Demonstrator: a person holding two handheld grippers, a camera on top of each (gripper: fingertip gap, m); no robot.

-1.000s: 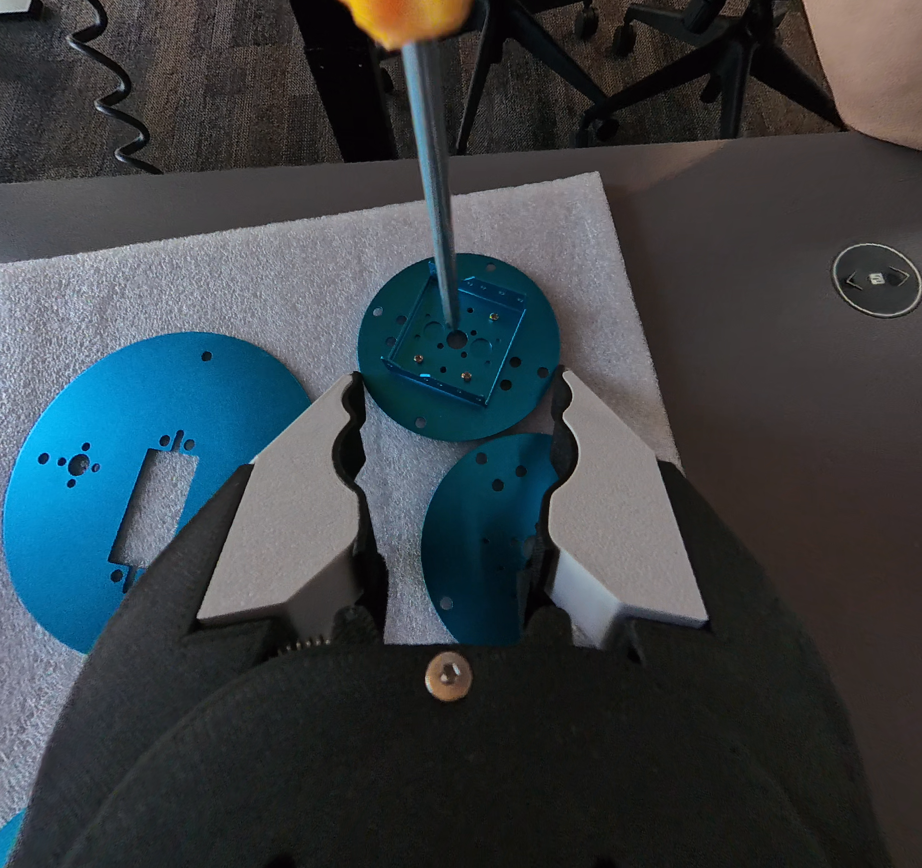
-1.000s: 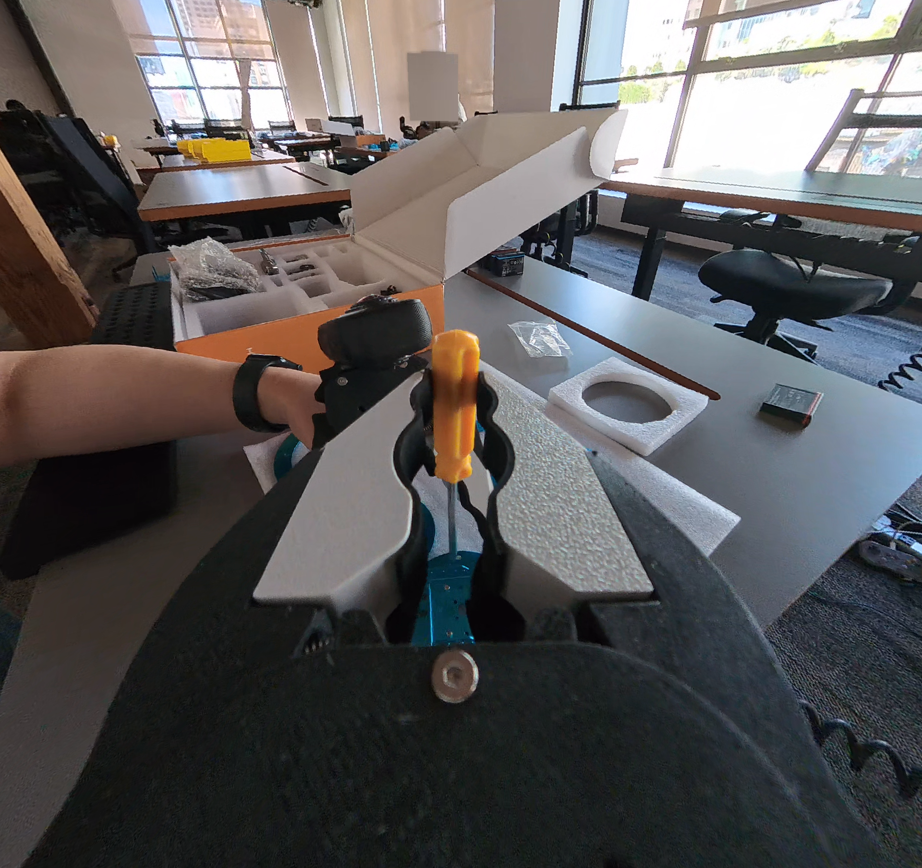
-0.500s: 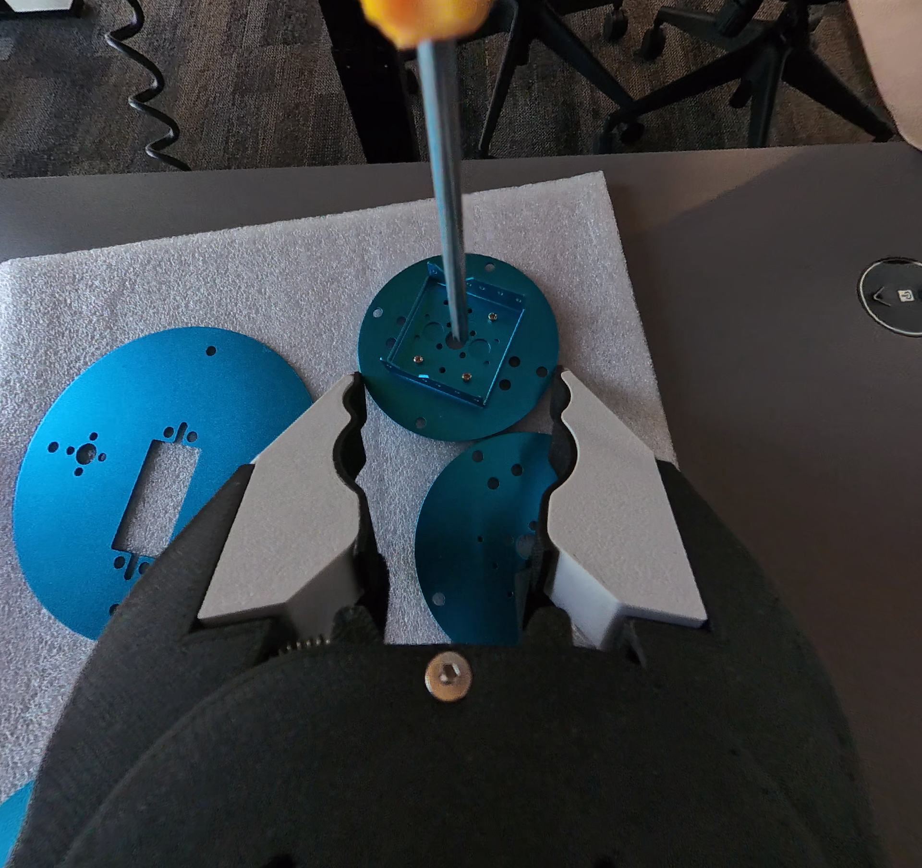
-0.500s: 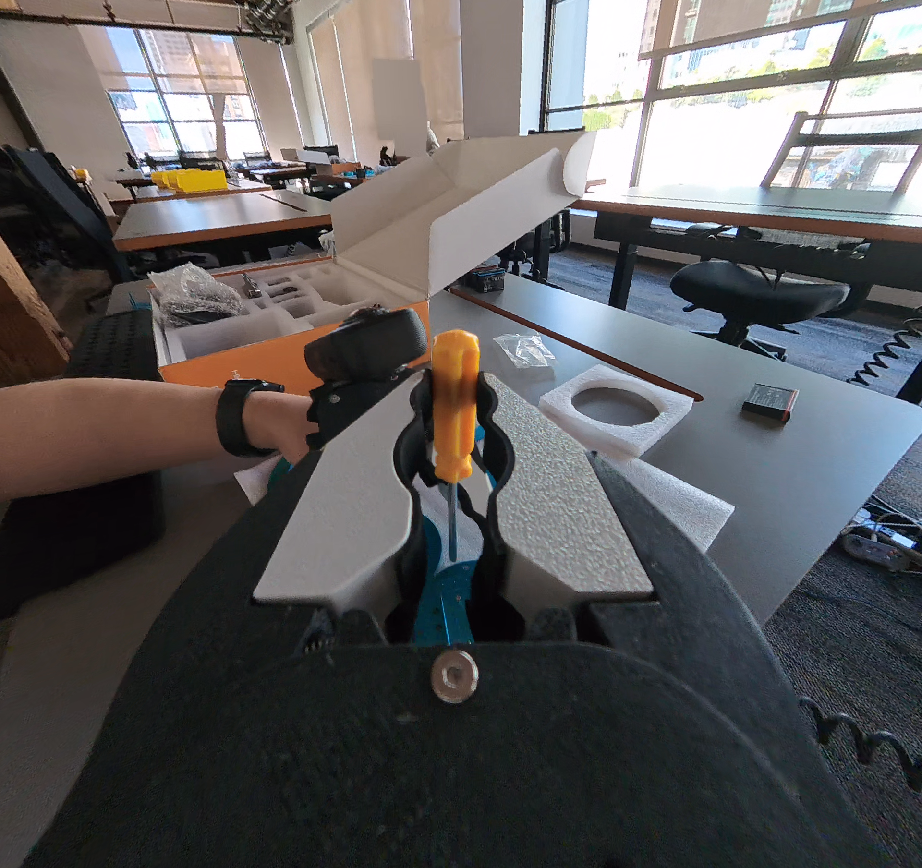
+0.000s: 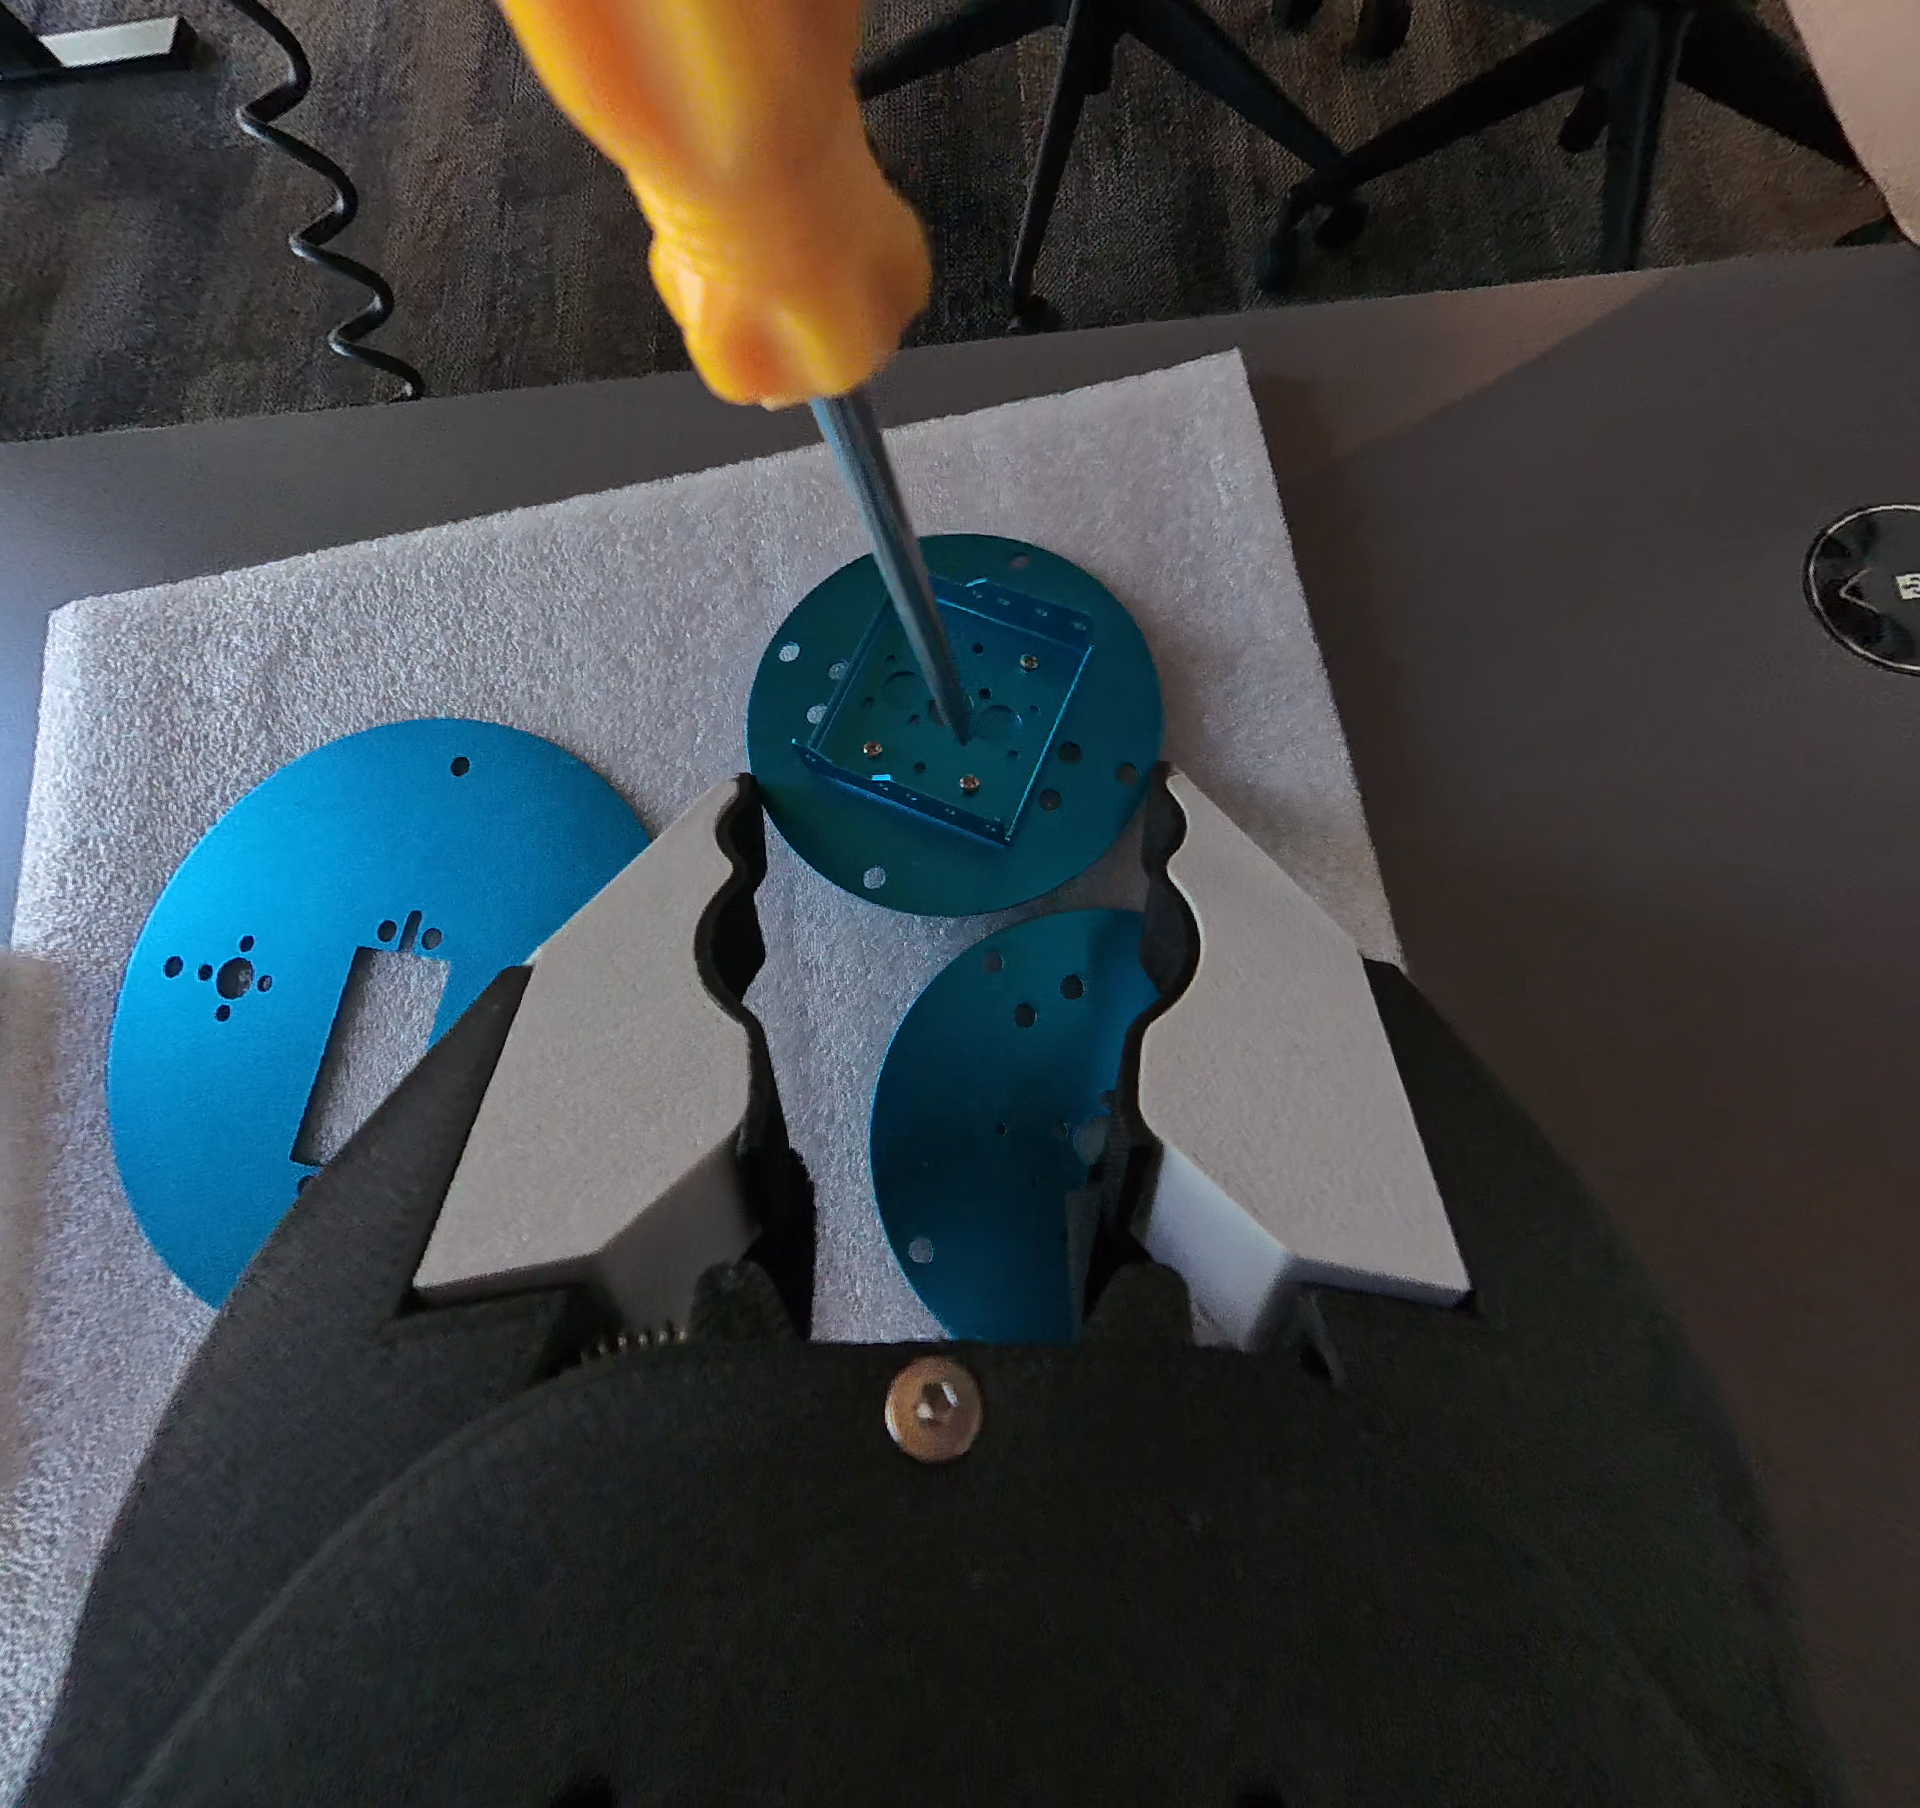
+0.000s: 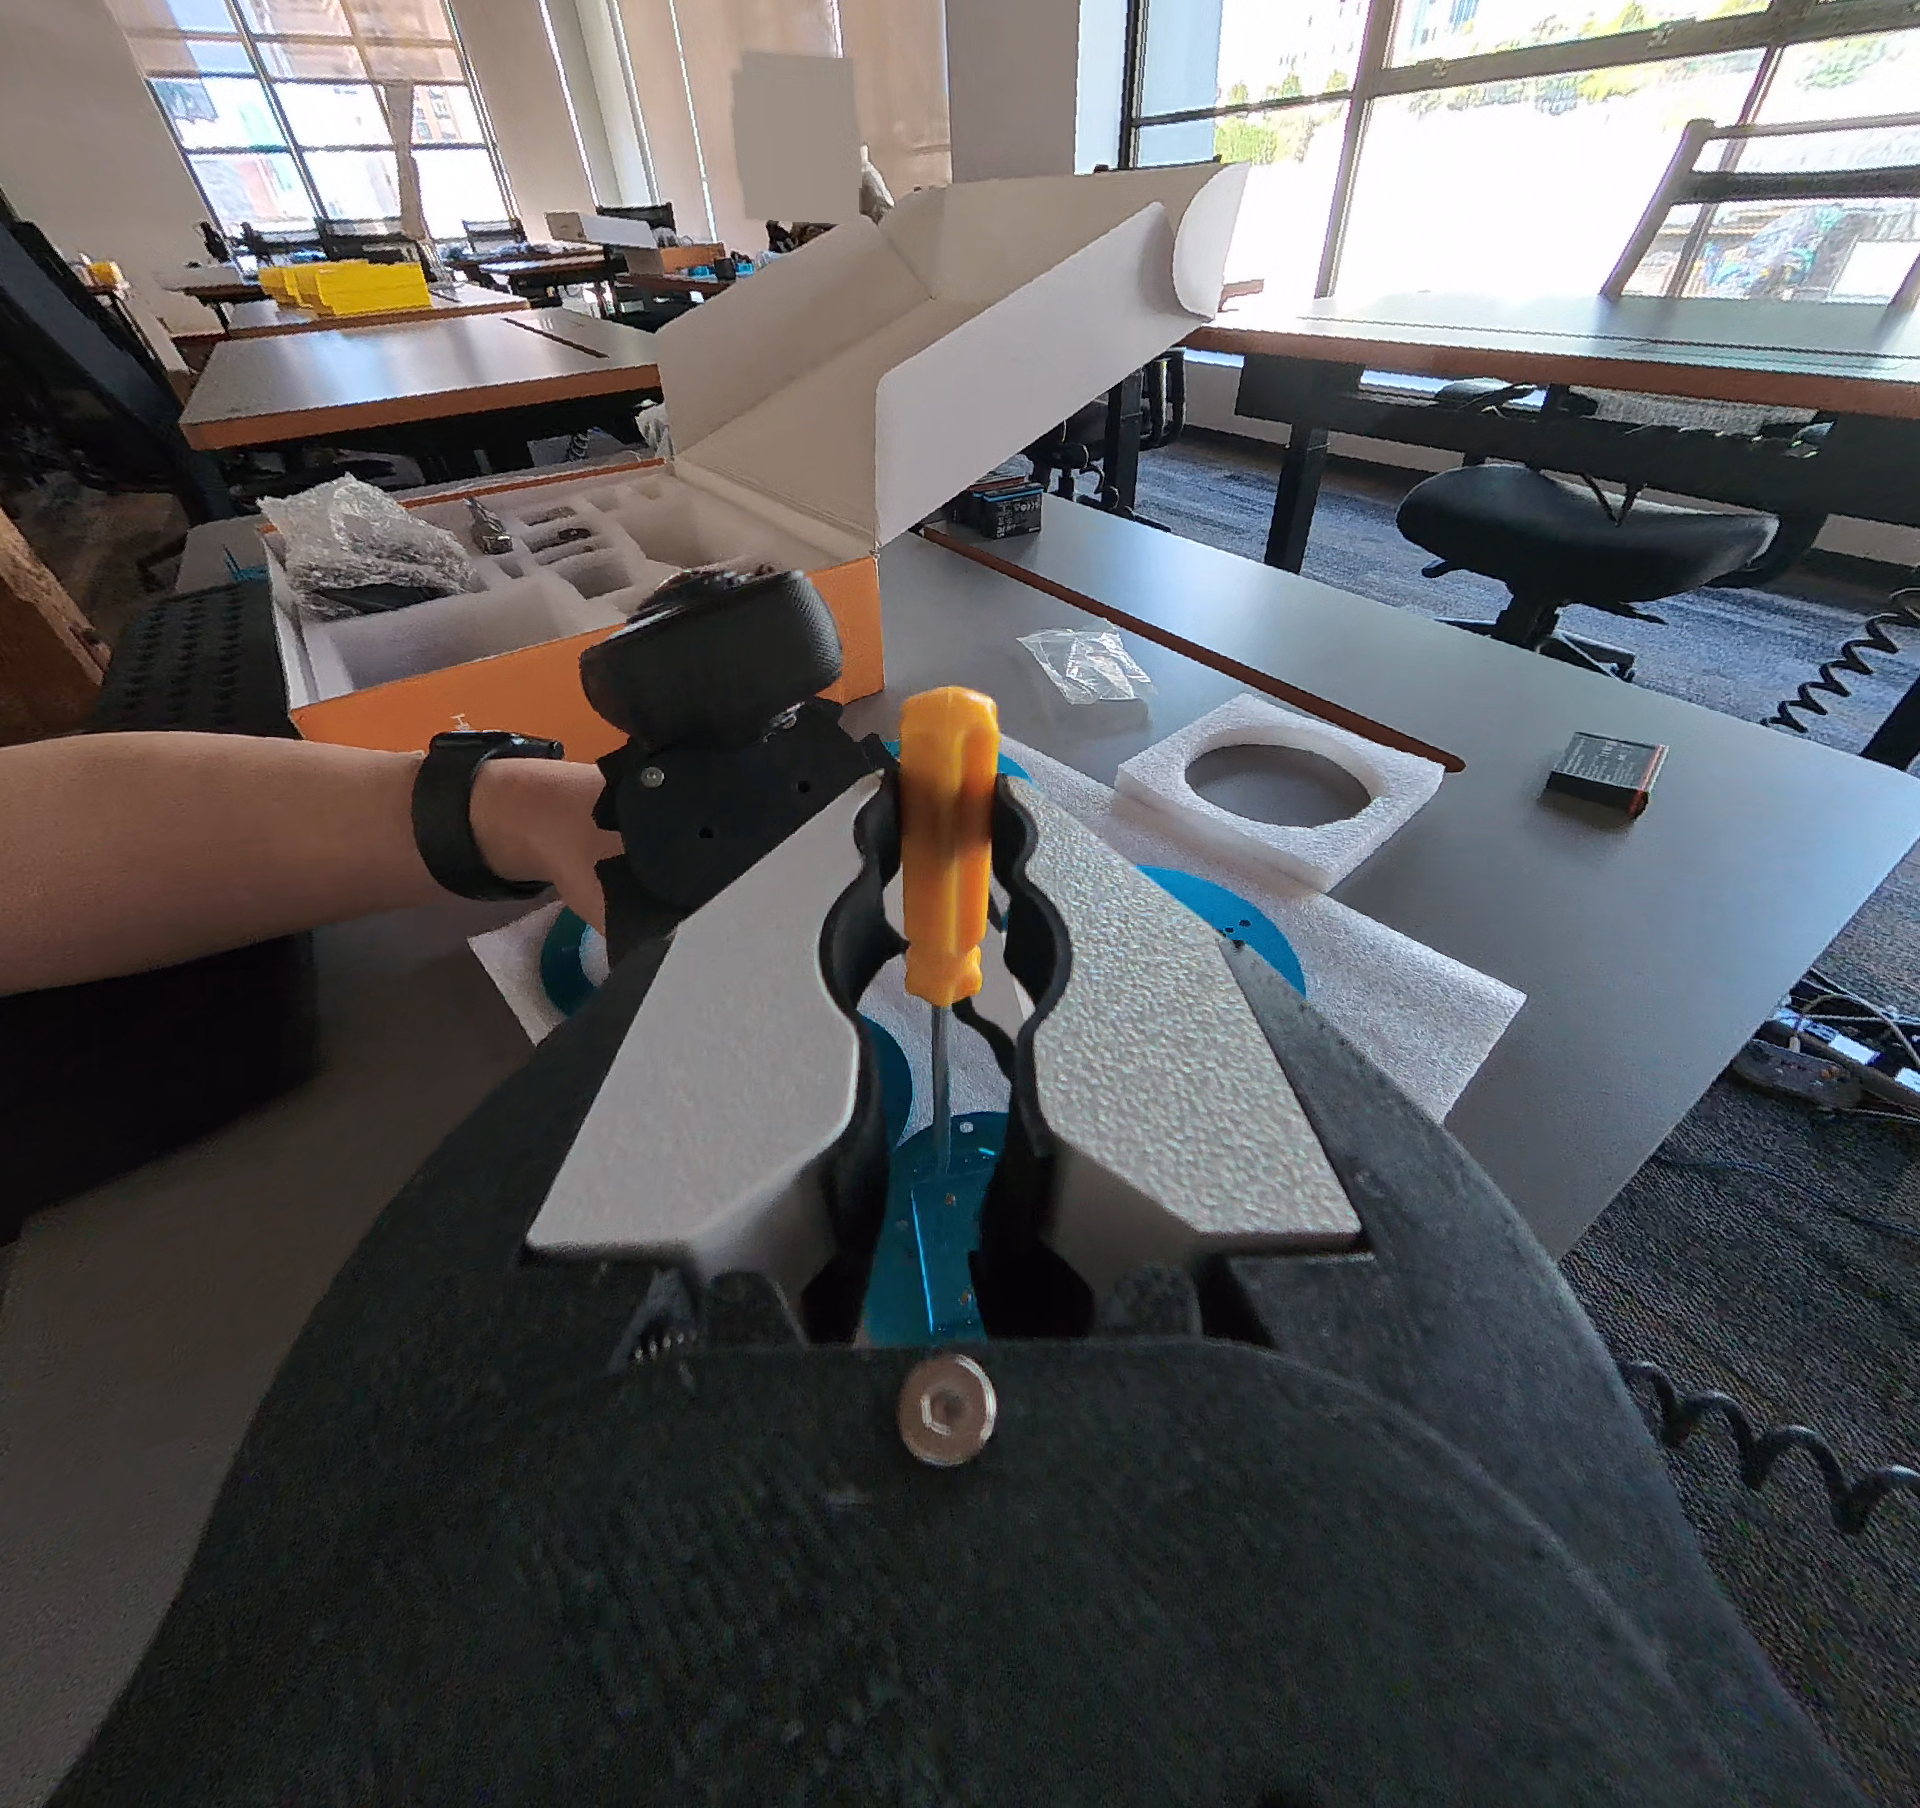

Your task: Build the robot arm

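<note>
My right gripper (image 6: 943, 802) is shut on the orange handle of a screwdriver (image 6: 943, 875). The screwdriver (image 5: 769, 200) leans to the left in the left wrist view, and its tip rests inside a blue square bracket (image 5: 951, 724) that lies on a small blue round plate (image 5: 1101, 792). My left gripper (image 5: 951, 802) is open and empty, with its fingertips at the near edge of that plate. A second small blue disc (image 5: 997, 1124) lies between its fingers. All lie on a white foam sheet (image 5: 468, 615).
A large blue disc (image 5: 343, 937) with a rectangular cutout lies at the left on the foam. An open orange box (image 6: 582, 605) with foam compartments, a white foam ring piece (image 6: 1278, 792), a small plastic bag (image 6: 1086, 662) and a small black block (image 6: 1605, 766) are on the grey table (image 6: 1558, 906).
The screwdriver has tilted, its handle swinging lower and to the left in the left wrist view, while its tip stays in the bracket. My left gripper stays open in about the same place.
</note>
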